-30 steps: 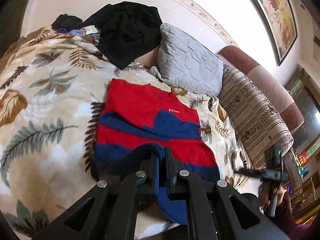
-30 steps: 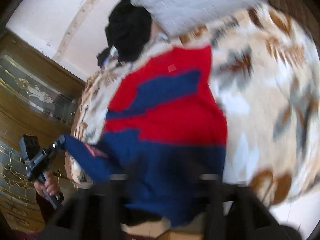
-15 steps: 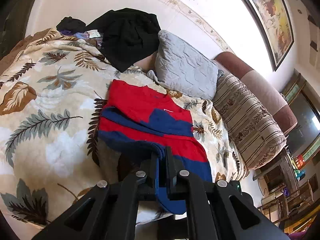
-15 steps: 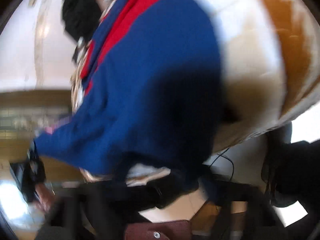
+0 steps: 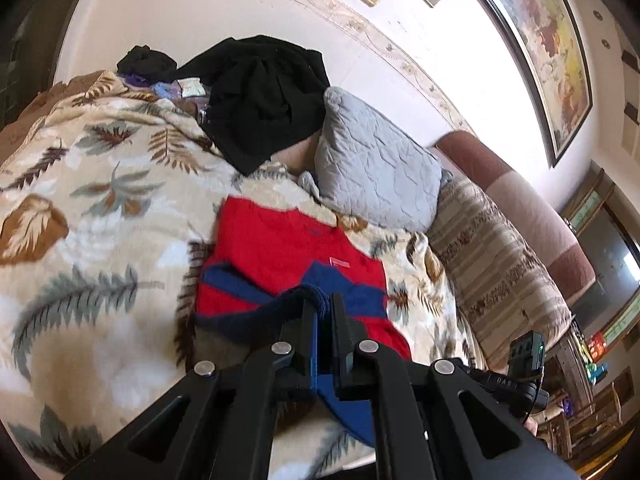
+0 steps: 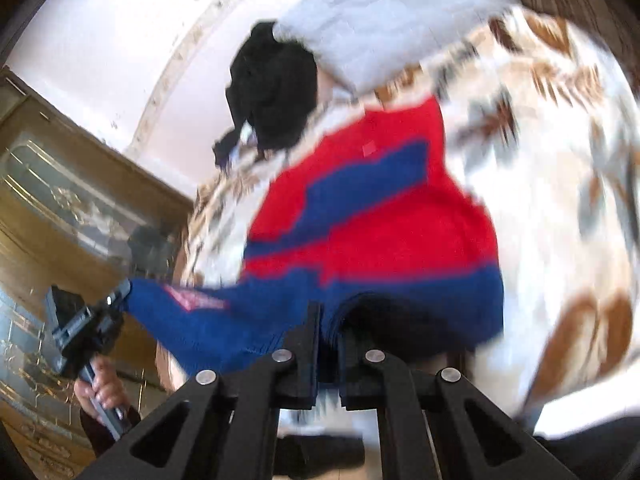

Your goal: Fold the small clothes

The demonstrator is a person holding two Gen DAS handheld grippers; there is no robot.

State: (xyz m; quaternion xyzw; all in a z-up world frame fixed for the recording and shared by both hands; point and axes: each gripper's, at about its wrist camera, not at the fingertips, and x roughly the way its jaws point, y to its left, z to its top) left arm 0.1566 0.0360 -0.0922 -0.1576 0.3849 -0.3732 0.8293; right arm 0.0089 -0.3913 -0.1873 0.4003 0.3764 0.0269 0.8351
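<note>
A small red and blue knitted sweater (image 5: 288, 252) lies on a leaf-patterned blanket (image 5: 80, 208). My left gripper (image 5: 323, 312) is shut on its dark blue hem and holds that corner lifted off the blanket. My right gripper (image 6: 329, 320) is shut on the blue hem at the other corner; the sweater (image 6: 380, 216) stretches away from it, blurred. The left gripper also shows in the right wrist view (image 6: 120, 296), clamped on the hem's far corner. The right gripper's body shows in the left wrist view at the lower right.
A grey quilted pillow (image 5: 372, 176) and a pile of black clothes (image 5: 264, 92) lie behind the sweater. A striped bolster (image 5: 500, 264) runs along the right. A wooden glass-fronted cabinet (image 6: 60, 200) stands beside the bed.
The right gripper went from open to shut on the blue hem. The left gripper carried its hem corner forward over the sweater. Both hem corners are now lifted.
</note>
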